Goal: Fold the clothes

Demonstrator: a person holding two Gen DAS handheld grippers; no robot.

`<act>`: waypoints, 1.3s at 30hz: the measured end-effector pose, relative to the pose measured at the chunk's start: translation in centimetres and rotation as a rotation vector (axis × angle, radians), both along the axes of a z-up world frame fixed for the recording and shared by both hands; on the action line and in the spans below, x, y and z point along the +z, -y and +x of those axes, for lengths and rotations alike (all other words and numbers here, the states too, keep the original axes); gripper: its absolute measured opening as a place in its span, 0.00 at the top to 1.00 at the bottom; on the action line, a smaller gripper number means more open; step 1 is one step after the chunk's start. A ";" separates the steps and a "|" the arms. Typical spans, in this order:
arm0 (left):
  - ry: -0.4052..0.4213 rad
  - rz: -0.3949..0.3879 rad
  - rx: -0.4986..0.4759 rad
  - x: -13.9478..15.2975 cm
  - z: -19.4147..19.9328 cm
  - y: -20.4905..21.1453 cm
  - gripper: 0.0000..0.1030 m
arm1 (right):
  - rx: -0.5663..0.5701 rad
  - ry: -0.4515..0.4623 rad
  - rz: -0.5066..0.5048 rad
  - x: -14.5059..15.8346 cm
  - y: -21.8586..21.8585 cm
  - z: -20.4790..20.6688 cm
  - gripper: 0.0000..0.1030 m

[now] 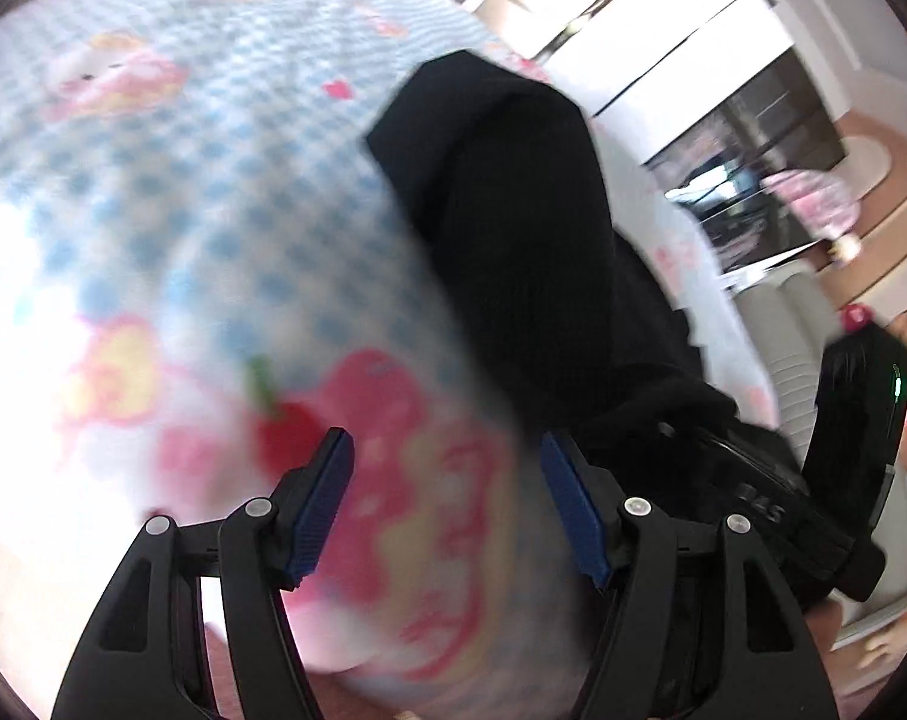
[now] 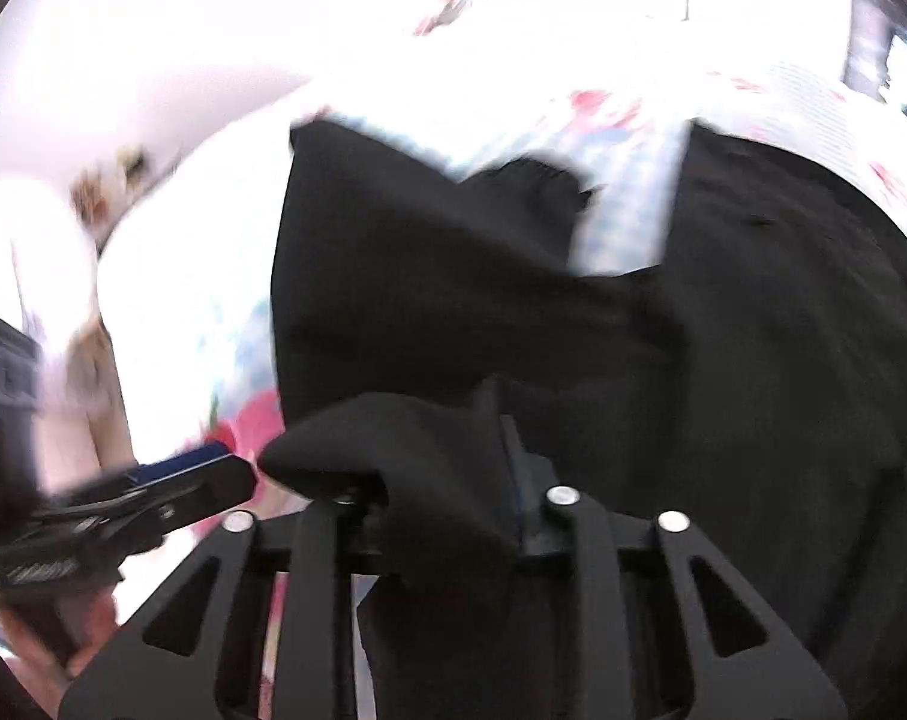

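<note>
A black garment (image 1: 513, 210) lies on a bed sheet (image 1: 183, 180) with blue checks and pink cartoon prints. In the left wrist view my left gripper (image 1: 447, 480) is open over the sheet with nothing between its blue pads (image 1: 327, 504), just left of the garment's edge. In the right wrist view the black garment (image 2: 573, 300) spreads ahead, and a bunched fold of it (image 2: 429, 480) sits between the jaws of my right gripper (image 2: 441, 486), which is shut on it. The fold hides that gripper's left finger. Both views are motion-blurred.
The right gripper's black body (image 1: 783, 516) with a green light is close at the right in the left wrist view. The left gripper's tip (image 2: 213, 474) and a hand (image 2: 63, 630) are at the lower left in the right wrist view. Furniture (image 1: 753, 150) stands beyond the bed.
</note>
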State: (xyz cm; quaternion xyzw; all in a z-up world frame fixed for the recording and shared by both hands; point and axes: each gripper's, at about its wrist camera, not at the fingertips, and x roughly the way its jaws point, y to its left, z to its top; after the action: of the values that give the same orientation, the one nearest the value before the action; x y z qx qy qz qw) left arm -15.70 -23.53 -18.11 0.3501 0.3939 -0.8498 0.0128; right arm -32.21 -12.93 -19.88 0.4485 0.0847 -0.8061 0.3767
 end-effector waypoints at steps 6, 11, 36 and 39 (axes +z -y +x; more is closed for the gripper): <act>-0.083 0.192 -0.005 -2.2 -2.1 -0.6 0.27 | -0.208 0.139 -0.196 1.0 -9.9 -2.6 0.79; -0.071 0.300 0.031 -5.1 -7.6 -2.1 0.22 | -0.378 0.113 -0.153 -0.5 -14.8 -3.5 0.79; -0.099 -0.027 0.509 3.1 1.8 5.3 0.95 | -0.228 0.080 -0.389 6.0 -14.7 3.6 0.49; -0.053 0.126 0.488 -1.6 1.9 5.9 0.79 | -0.261 0.121 -0.333 3.9 -14.4 3.3 0.46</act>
State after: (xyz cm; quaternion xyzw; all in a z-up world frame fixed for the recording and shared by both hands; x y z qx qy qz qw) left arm -13.81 -29.47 -19.75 0.2221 0.5193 -0.8041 0.1854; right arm -28.93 1.48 -16.02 0.4350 -0.1312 -0.8224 0.3424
